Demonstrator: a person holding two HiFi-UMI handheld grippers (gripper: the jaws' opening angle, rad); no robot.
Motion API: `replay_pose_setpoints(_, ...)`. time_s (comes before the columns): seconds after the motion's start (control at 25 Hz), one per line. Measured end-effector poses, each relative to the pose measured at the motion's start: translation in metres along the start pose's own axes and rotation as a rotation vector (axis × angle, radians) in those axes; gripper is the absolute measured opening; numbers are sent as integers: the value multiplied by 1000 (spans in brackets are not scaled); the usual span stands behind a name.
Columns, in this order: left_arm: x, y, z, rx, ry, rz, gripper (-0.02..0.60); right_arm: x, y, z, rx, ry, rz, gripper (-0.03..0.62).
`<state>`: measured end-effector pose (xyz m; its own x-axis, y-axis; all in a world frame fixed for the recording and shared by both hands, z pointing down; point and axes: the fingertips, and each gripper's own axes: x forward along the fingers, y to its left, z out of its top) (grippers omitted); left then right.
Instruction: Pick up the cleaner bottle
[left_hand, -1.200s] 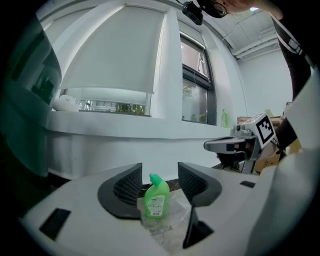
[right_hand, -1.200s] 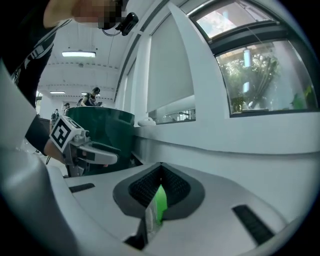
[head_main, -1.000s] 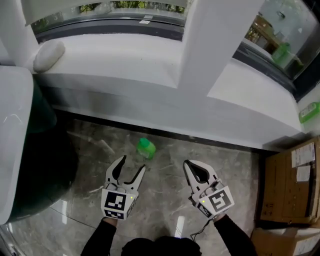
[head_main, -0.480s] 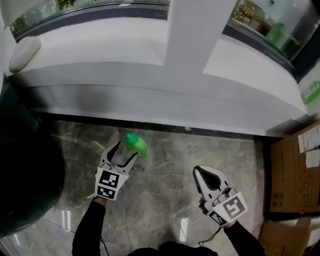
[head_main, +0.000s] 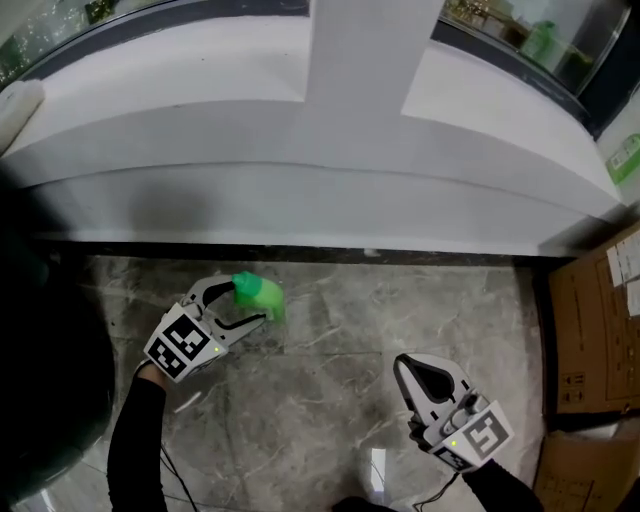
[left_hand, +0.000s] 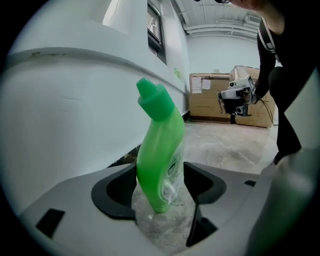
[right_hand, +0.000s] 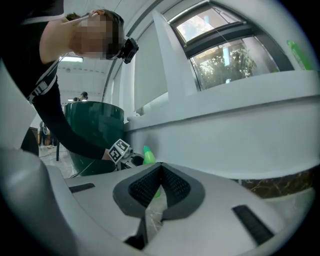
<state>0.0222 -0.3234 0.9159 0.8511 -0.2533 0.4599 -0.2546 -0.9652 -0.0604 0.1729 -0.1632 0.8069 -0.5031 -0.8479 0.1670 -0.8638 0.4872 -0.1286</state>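
The green cleaner bottle (head_main: 258, 293) stands on the marble floor close under the white ledge. My left gripper (head_main: 250, 303) has its jaws round it, one on each side of the lower body. In the left gripper view the bottle (left_hand: 160, 160) fills the gap between the dark pads (left_hand: 112, 192), which sit close beside it; the jaws have just been opening and stand wide, so the left gripper (left_hand: 160, 187) is open. My right gripper (head_main: 405, 362) hovers off to the right, jaws together, holding nothing. From the right gripper (right_hand: 160, 170) the bottle (right_hand: 149, 156) shows far off.
A dark green bin (head_main: 40, 400) stands at the left. Cardboard boxes (head_main: 595, 340) line the right side. The white window ledge (head_main: 300, 190) and a pillar (head_main: 370, 50) rise just behind the bottle. Another green bottle (head_main: 625, 155) is on the sill at the right.
My left gripper went forward, down and leftwards and rolled over; the bottle now stands between its jaws. The right gripper drifted back to the lower right.
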Motion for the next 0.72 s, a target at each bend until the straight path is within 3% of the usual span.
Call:
replay_pose_setpoints(0.2,10,2,0,-14,-27,-35,299,-2,-1,-19,21,33,-8,2)
replay_pose_setpoints(0.4,26,-8,-8,-20,-2,-97,296,3,-4,-21,25,32,-6,2)
replay_pose_setpoints(0.56,32,-10,-12,-76,-57,-46,277,4,-2,-27,33,41,-11,2)
replay_pose_setpoints(0.72,35,-16,-12,-114,-129,44,199,11,3,-24,49,20,6,2)
